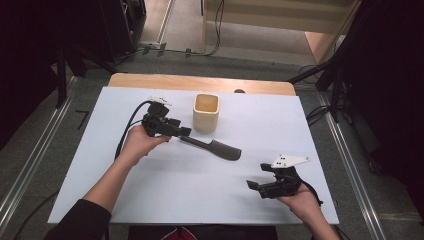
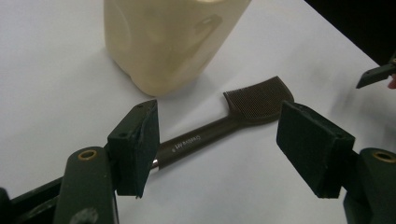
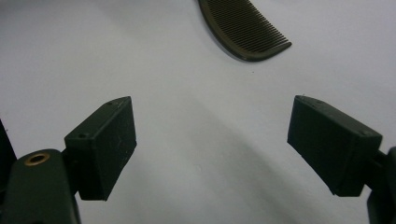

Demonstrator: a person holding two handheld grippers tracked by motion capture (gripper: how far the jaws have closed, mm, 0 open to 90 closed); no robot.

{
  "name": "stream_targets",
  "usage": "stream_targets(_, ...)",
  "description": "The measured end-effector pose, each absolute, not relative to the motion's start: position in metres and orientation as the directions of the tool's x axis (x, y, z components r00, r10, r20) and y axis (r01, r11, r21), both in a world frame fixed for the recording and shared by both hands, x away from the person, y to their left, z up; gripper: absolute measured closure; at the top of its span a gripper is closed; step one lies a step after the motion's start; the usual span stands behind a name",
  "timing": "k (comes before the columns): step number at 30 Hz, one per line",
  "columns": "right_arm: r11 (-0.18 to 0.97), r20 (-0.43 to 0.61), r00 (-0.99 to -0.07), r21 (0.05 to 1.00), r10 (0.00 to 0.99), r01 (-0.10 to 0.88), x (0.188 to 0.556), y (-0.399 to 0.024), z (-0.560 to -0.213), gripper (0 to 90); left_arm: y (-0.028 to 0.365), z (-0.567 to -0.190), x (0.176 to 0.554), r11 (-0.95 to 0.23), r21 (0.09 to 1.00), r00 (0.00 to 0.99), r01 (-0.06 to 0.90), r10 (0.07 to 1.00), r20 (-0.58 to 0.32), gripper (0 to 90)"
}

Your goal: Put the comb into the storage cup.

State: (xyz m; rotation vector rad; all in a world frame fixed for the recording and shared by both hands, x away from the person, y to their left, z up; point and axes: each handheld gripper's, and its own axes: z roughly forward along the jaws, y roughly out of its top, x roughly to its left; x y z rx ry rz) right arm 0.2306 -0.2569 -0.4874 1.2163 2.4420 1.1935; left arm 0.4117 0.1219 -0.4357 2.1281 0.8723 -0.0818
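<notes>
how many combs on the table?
1: a dark comb lying flat on the white table, in front of the cream cup, handle toward the open left gripper.

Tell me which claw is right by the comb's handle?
The left claw, near the beige cup. Its open jaws sit around the handle end of the comb. The right claw hovers apart, nearer the table's front edge.
</notes>
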Motion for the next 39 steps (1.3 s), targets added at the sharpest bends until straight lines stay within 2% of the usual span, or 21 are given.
stream_targets(11,0.349,0.193,-0.656,0.720,0.730,0.600,0.231,-0.257,-0.487,13.8,0.113,-0.445,0.424,-0.424,0.668,0.753,0.612,0.570,-0.328,32.2)
stream_targets(14,0.351,0.193,-0.657,0.718,0.729,0.601,0.231,-0.257,-0.488,13.8,0.113,-0.448,0.426,-0.416,0.667,0.742,0.619,0.589,-0.321,35.8)
stream_targets(16,0.350,0.196,-0.656,0.717,0.729,0.603,0.231,-0.257,-0.488,13.8,0.113,-0.450,0.427,-0.414,0.667,0.740,0.619,0.591,-0.320,46.0)
stream_targets(18,0.346,0.200,-0.654,0.716,0.730,0.606,0.231,-0.257,-0.488,13.8,0.112,-0.452,0.427,-0.428,0.674,0.753,0.602,0.586,-0.300,61.3)
stream_targets(21,0.346,0.199,-0.655,0.719,0.729,0.603,0.231,-0.258,-0.488,13.8,0.112,-0.457,0.430,-0.435,0.660,0.750,0.613,0.584,-0.312,89.2)
stream_targets(39,0.345,0.200,-0.655,0.719,0.728,0.603,0.230,-0.259,-0.488,13.8,0.106,-0.483,0.435,-0.464,0.615,0.733,0.638,0.611,-0.300,90.0)
